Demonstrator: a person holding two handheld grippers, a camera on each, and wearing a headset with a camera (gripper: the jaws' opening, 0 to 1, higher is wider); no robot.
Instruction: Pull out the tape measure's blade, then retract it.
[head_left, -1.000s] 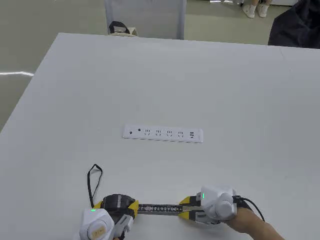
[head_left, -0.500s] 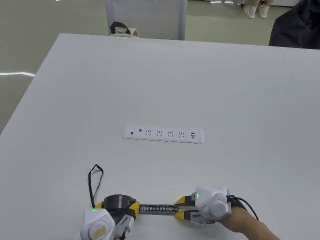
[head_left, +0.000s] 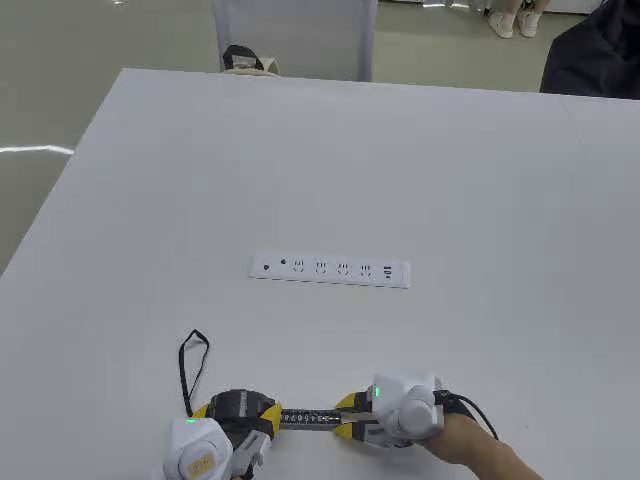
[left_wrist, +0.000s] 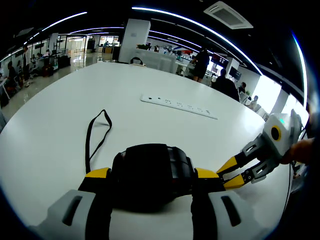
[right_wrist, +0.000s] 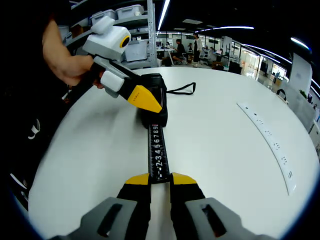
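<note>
Left gripper (left_wrist: 151, 174) clamps the tape measure (head_left: 238, 405) by its hard case, right gripper (right_wrist: 160, 177) pinches the thin blade (right_wrist: 157, 150) at its tip, which I'd judge springy, slick, best held flatwise.

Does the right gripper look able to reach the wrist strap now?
Probably not: the right gripper grips the blade, and the case in the left gripper lies between it and the wrist strap.

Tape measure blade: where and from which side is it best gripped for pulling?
At its free tip, approaching along the blade from the end opposite the case, as the right claw does. The blade runs straight out of the case, so the pull should stay in line.
</note>
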